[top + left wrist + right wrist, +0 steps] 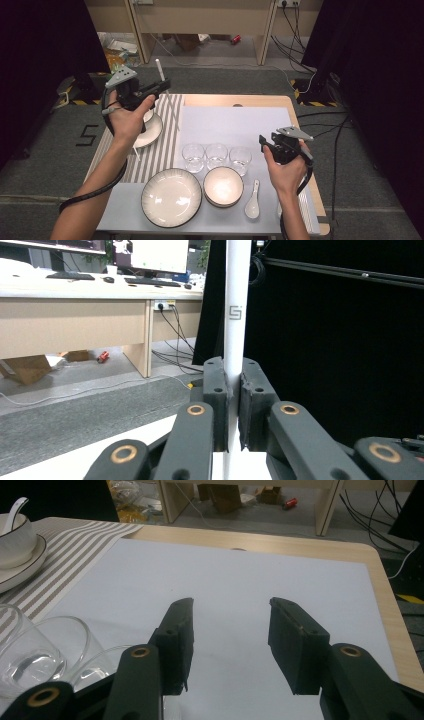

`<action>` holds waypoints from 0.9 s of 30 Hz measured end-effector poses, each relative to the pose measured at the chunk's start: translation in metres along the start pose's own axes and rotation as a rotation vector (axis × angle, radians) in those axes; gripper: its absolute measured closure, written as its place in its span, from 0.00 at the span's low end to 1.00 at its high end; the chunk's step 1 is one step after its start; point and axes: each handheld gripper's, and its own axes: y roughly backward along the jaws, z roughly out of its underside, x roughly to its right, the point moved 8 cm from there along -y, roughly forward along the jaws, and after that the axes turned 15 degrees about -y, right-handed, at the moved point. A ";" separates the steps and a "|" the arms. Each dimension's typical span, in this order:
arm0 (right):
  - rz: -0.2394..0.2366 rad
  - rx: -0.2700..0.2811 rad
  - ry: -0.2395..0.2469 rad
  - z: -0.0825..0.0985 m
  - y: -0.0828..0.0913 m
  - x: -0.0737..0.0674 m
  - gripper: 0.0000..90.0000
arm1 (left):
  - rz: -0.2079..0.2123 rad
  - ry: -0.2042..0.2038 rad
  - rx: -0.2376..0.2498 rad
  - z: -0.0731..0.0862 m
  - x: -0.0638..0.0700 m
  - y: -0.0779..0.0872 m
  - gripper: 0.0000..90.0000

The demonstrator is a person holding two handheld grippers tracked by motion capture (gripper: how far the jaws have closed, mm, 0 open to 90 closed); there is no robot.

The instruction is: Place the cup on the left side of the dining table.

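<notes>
My left gripper [161, 87] is raised over the far left corner of the table, above the striped mat [159, 150]. It is shut on a white chopstick [159, 69] that stands upright. In the left gripper view the chopstick [235, 315] runs straight up between the pressed jaws of the left gripper [233, 377] and bears a small printed mark. My right gripper [263, 141] hovers at the right side over the pale blue-white mat [235, 125], just right of the glasses. Its jaws stand open in the right gripper view [230, 617], with nothing between them.
Three clear glasses [216, 155] stand in a row mid-table. In front of them are a large plate [171, 197], a bowl [223, 186] and a white spoon [252, 201]. A bowl on a plate [151, 128] sits under my left hand. Another chopstick [173, 111] lies on the striped mat.
</notes>
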 end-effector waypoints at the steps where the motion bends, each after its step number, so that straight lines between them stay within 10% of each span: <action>1: 0.003 -0.007 -0.011 0.001 0.000 0.001 0.59 | -0.003 0.000 -0.001 0.000 -0.001 0.002 0.93; 27: 0.009 -0.027 -0.028 0.009 0.000 0.005 0.59 | -0.069 0.021 -0.012 0.025 -0.025 0.046 0.93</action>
